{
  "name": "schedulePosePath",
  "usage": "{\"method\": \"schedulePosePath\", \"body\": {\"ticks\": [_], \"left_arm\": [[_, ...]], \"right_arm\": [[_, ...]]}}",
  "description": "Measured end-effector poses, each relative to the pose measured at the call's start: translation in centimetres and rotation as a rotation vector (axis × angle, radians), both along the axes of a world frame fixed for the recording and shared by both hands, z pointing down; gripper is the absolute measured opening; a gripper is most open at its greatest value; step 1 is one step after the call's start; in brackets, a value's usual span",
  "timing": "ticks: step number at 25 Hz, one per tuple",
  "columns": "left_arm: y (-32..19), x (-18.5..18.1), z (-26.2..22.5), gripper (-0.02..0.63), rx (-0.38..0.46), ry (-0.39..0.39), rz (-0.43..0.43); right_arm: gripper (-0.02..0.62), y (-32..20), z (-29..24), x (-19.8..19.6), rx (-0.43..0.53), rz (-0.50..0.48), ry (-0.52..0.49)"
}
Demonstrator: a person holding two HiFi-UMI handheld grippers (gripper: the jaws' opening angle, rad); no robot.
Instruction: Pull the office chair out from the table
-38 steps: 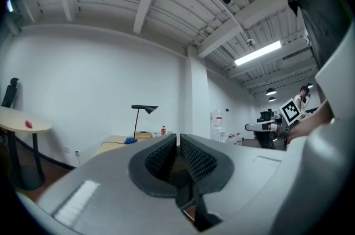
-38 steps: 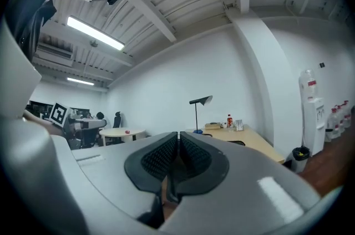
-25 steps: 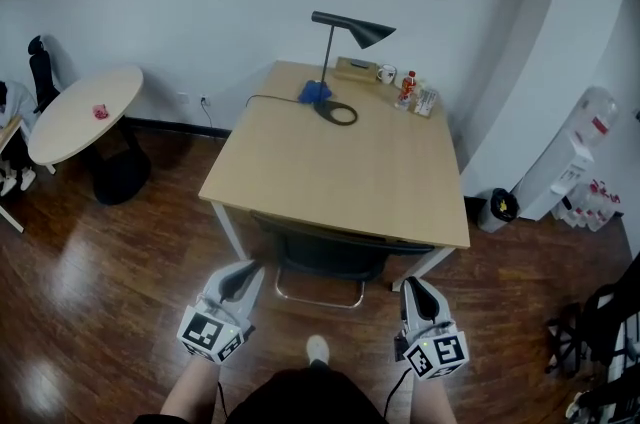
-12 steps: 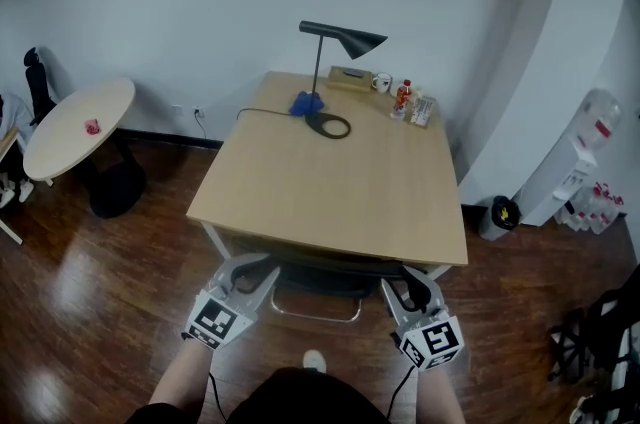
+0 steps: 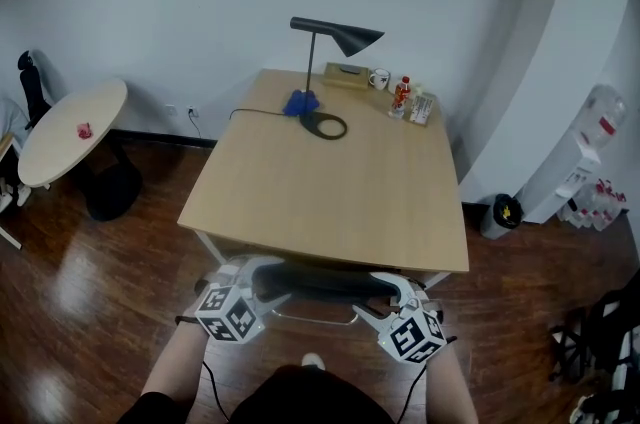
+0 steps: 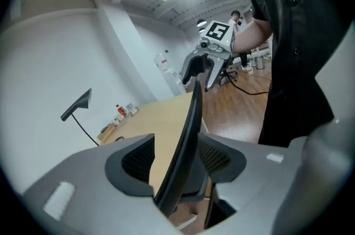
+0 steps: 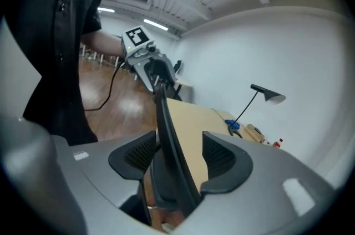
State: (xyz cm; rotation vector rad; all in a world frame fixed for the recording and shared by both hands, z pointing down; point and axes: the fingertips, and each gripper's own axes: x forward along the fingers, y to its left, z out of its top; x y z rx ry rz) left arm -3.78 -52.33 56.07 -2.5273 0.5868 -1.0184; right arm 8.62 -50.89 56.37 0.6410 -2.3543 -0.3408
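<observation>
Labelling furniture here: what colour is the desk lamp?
The desk lamp is black; the head view shows it best.

Before you: table (image 5: 330, 192) of matt pale wood; floor (image 5: 80, 302) of glossy dark wood boards; office chair (image 5: 320, 280) back rimmed in smooth black plastic; desk lamp (image 5: 335, 34), matt dark metal.

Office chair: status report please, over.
Left gripper, right gripper: open, jaws just opened, chair back between each pair, ungripped. Office chair tucked under table. No obstruction visible behind it.
</observation>
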Motion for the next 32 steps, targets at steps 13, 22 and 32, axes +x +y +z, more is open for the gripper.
{"method": "schedulePosePath", "body": {"ticks": [13, 22, 32], "left_arm": [[-1.2, 1.9, 5.5, 0.233, -0.042, -0.255, 0.093], [-1.7, 1.2, 8.2, 0.217, 0.01, -0.447, 0.112], [-2.0, 0.7, 8.9, 0.081, 0.06, -0.511, 0.111]], "right_arm": [[0.269, -1.6, 6.4, -0.4, -0.1, -0.109, 0.38], [0.132, -1.9, 8.4, 0.3, -0.132, -0.111, 0.559], [0.1, -1.7, 9.0, 0.6, -0.116, -0.115, 0.61]]}}
